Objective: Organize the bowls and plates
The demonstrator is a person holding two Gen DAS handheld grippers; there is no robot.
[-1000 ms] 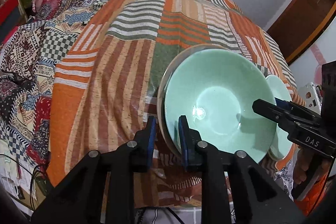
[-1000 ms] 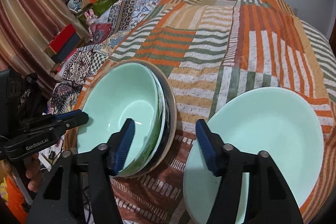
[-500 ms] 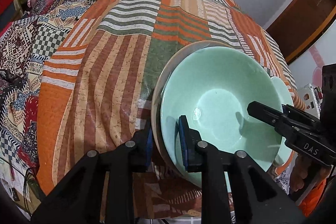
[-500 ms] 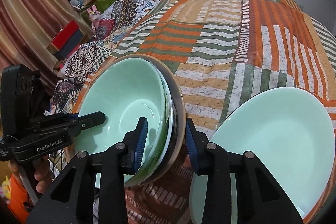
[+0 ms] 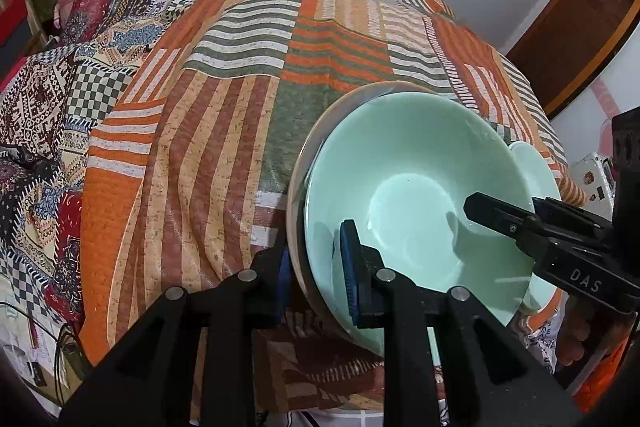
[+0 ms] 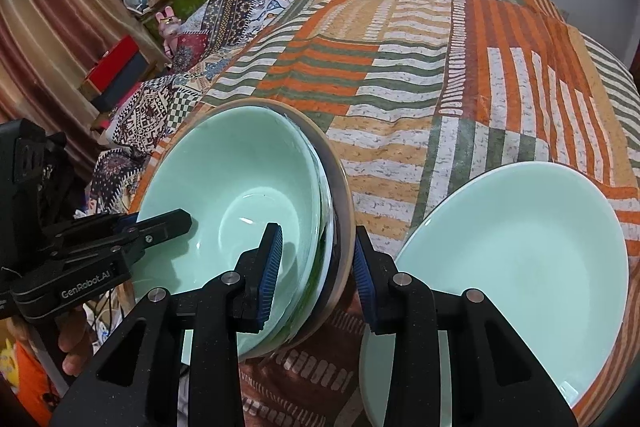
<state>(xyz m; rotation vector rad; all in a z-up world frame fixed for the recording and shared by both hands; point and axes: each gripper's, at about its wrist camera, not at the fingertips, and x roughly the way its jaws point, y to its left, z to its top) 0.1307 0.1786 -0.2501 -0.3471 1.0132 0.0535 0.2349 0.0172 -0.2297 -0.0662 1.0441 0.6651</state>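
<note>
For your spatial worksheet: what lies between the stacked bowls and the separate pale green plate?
Only bare patchwork cloth separates the stacked bowls from the plate, seen in the right wrist view.

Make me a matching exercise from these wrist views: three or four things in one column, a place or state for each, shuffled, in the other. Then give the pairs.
Things:
1. stack of bowls
2. pale green plate
3. left gripper
4. patchwork cloth

Places or states:
A. lies alone to the stack's right
B. gripped on both sides of its rim
C. covers the table
D. clamped on the stack's left rim

Pairs: 1-B, 2-A, 3-D, 4-C
</note>
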